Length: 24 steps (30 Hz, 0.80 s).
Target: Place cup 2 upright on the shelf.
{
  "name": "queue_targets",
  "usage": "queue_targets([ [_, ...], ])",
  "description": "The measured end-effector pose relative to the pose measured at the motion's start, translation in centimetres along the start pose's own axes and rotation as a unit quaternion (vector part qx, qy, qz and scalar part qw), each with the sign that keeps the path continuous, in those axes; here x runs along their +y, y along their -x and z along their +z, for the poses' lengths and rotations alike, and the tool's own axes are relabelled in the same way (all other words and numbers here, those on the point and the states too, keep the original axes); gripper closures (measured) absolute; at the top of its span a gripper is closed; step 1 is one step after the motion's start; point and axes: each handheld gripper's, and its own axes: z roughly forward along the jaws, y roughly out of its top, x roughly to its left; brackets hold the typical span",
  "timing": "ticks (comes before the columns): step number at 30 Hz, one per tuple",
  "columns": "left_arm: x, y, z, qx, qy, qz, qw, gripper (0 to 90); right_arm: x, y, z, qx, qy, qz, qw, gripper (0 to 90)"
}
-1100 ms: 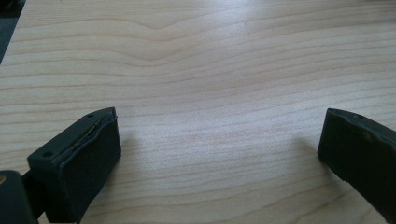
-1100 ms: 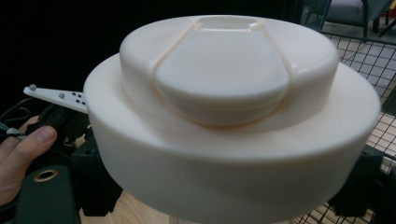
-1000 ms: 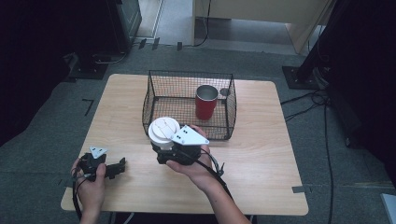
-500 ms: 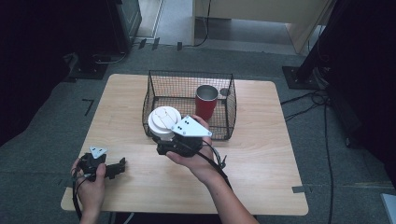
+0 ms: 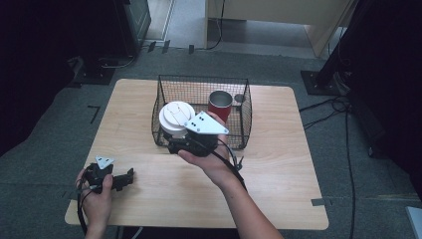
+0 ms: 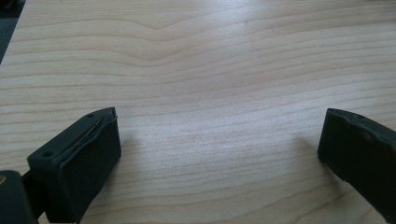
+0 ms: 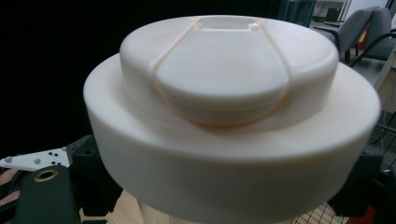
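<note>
White lidded cup [image 5: 175, 118] between right fingers [image 7: 359, 184]

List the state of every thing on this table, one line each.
White lidded container: lid on, held up at the basket's front left edge by the right claw.
Red cup: upright, open-topped, inside the basket.
Wire basket: upright on the table.
Left claw: open, holding nothing, low over bare wood.
Table: bare around the left claw.

White lidded container [image 5: 175, 118], upright, held above wire basket's [image 5: 244, 114] front-left corner
</note>
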Motion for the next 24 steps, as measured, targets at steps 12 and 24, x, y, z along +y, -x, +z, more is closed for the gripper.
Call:
queue_targets([
  [12,0.0,0.0,0.0,0.0,0.0,-0.001,1.0,0.1,1.8,0.7,0.7,-0.007,0.009,-0.005,0.9999,16.2],
  [24,0.0,0.0,0.0,0.0,0.0,0.0,1.0,0.1,3.4,1.4,1.7,-0.02,0.024,-0.005,0.9995,16.2],
])
